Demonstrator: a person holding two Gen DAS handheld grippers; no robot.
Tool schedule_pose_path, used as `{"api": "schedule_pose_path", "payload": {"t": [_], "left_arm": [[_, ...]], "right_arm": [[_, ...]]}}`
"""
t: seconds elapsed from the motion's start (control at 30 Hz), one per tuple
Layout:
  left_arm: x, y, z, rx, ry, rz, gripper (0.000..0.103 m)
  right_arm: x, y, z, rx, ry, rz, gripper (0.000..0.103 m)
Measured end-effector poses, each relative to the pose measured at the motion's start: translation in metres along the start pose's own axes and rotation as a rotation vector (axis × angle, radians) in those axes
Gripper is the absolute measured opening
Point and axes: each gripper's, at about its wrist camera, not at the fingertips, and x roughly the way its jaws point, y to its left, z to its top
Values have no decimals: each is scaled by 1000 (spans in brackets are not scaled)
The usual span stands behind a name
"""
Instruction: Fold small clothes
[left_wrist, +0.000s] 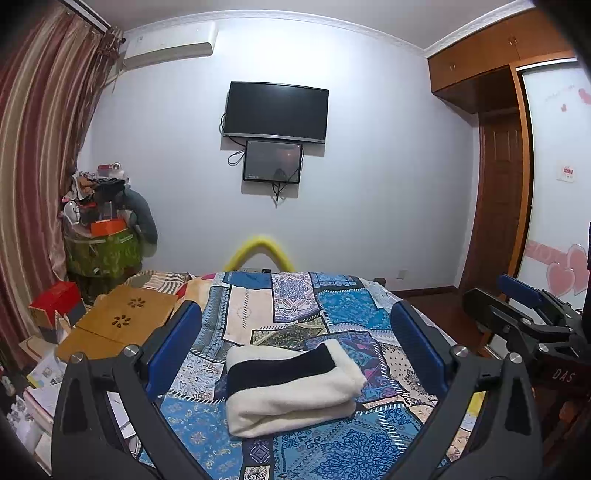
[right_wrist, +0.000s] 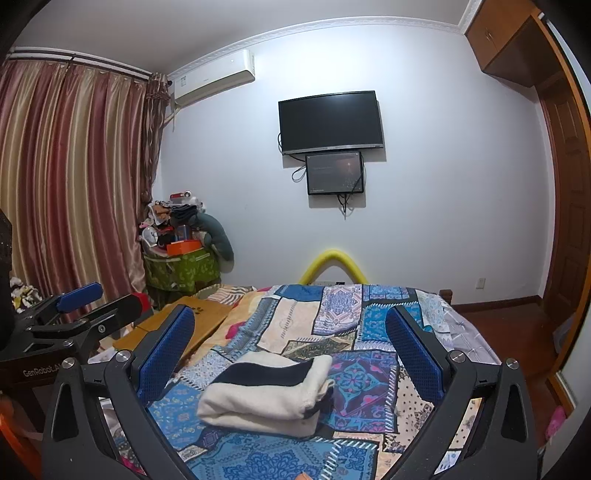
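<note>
I have the cream and black fleece garment (left_wrist: 291, 387) lying folded on the patchwork-quilted bed (left_wrist: 332, 310), at 12 o'clock from both tools. My left hand-held gripper (left_wrist: 295, 354) and right hand-held gripper (right_wrist: 290, 354) hang wide, empty. The fold looks finished; next I'd check edges or fetch another piece.

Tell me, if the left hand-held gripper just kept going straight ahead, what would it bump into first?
Probably the folded cream and black garment on the patchwork bedspread. It lies between the open fingers of the left hand-held gripper, just ahead and a little lower; if the gripper passed above it, the bedspread comes next. Depth is unclear.
</note>
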Motion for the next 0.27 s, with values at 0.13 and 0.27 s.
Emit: {"api": "schedule_pose_path", "payload": {"t": [0.13,0.27], "left_arm": [[1,-1,0,2,0,-4,103],[2,0,-1,3,4,-7,103]], "right_arm": [[0,0,0,0,3,2,103],[1,1,-1,2,7,3,103]]}}
